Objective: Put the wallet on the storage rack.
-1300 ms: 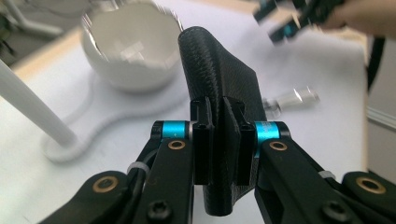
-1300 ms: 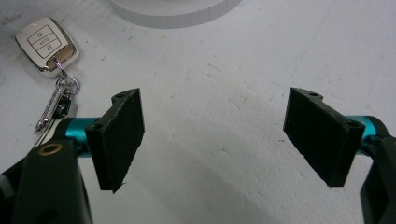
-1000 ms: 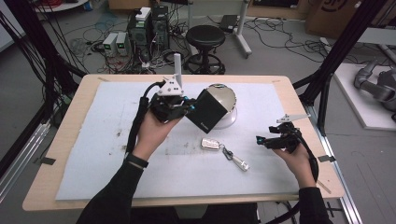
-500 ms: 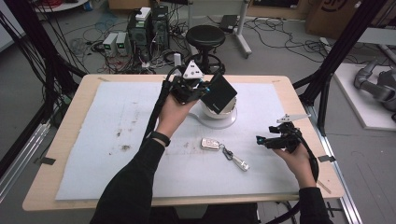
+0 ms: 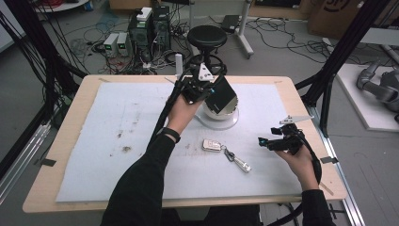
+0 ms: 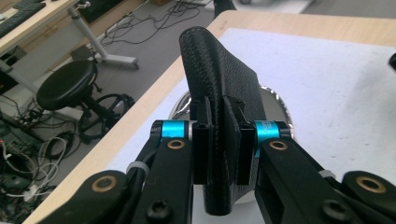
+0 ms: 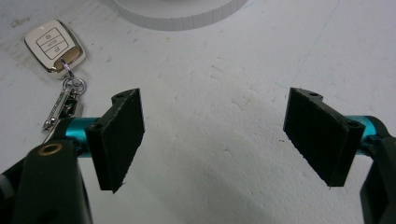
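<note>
So the left hand-held gripper is sitting up near the far middle of the tabletop, and it's clamping a black leather wallet between its jaws. In the left gripper view you can see the wallet standing on edge, stitched spine facing the camera, with both black pads squeezing it from either side. It's hanging right above a shiny round dish that's resting on the white mat; whether the wallet is touching the dish or just hovering over it, I honestly can't tell. The rim of that dish is peeking out behind the wallet in the left gripper view too.

The right hand-held gripper is hanging low over the right side of the mat, jaws spread wide and gripping nothing. In the right gripper view the right hand-held gripper is looking at bare white mat between its two pads.

A white car key fob is lying flat on the mat between the two hands, in front of the dish, with a ring and a metal keychain tag trailing off toward the right hand. From the right gripper view, the fob is sitting just beyond the left jaw, well apart from the pads, buttons facing up.

Past the far edge of the tabletop a black round stool is standing on the floor among a bunch of cables.
</note>
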Motion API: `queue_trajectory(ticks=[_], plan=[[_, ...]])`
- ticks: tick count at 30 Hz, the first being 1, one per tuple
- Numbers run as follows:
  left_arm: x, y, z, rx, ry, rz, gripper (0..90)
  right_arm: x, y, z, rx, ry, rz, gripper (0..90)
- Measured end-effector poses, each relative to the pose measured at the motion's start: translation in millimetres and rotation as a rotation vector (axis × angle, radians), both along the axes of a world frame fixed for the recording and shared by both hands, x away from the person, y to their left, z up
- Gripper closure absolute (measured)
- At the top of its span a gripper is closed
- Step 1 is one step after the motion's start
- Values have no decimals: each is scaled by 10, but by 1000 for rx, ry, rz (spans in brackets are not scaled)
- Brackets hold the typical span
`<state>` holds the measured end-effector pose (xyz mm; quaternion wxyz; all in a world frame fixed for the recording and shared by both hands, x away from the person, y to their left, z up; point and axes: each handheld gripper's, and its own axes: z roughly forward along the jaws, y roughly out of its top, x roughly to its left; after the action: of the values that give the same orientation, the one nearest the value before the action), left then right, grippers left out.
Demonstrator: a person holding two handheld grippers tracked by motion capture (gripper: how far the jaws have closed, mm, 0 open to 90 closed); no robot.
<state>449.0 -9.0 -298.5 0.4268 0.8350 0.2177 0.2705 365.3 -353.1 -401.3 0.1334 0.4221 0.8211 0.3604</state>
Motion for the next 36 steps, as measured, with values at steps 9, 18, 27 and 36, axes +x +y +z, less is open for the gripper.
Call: queue_trajectory(ticks=[9,18,27,36], plan=[[78,-76,-77,-17,26,10,728,-3,-10,-8,1,-1,5,208],[37,125,-9,-93,83,46,490,-13,-31,-10,3,-1,-1,209],[-329,543,-43,-140,155,18,440,-21,-15,1,3,0,-1,208],[-857,914,-194,-132,197,-18,387,-34,-4,14,7,-2,0,208]])
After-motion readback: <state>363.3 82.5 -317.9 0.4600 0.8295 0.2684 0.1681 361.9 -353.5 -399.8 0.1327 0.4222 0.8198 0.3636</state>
